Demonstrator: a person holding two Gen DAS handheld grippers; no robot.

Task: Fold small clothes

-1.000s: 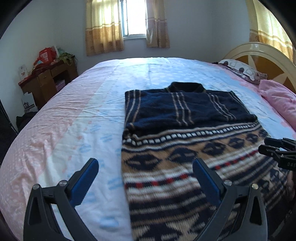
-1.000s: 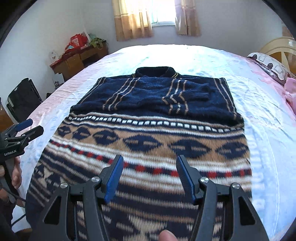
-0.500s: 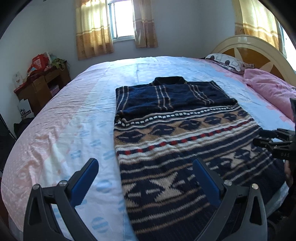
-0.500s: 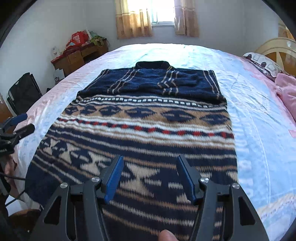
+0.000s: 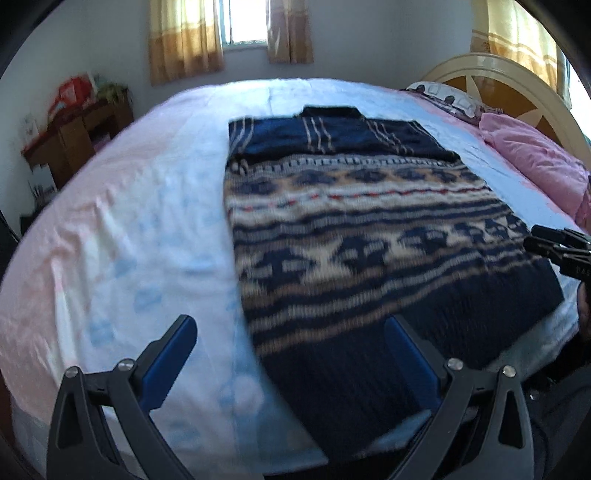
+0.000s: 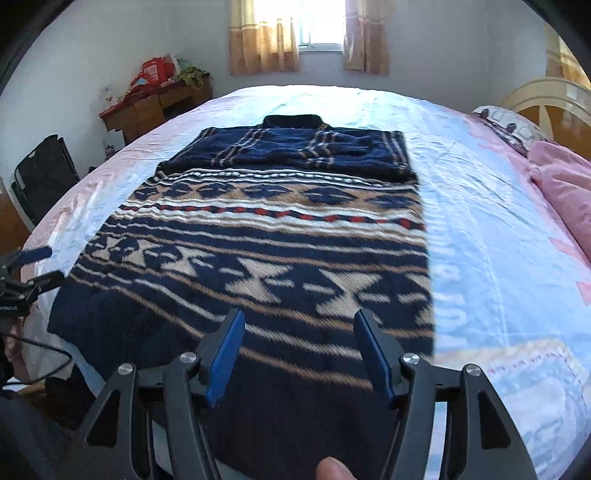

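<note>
One sweater lies flat on the bed, sleeves already folded across its navy chest, and both grippers hang just above its near end. Its long axis runs straight away from the fingers: the dark hem sits nearest, at the bed's near edge, and the collar points off toward the window.

The right gripper is over the hem a little to the right of the sweater's middle line, fingers spread and empty, with knit showing in the gap between them but nothing pinched. The left gripper straddles the sweater's left border: its left finger is over bare sheet, its right finger over the dark hem, also spread wide and holding nothing. In the left wrist view the right gripper shows at the far right, near the sweater's right hem corner.

What the next move likely turns on is that the hem lies directly below and ahead of both pairs of fingers, crosswise to their reach. Each hand is closest to its own hem corner, so a lengthwise fold, hem carried up toward the collar, looks the natural step. The left fingers may need to shift inward to catch cloth rather than sheet.
</note>
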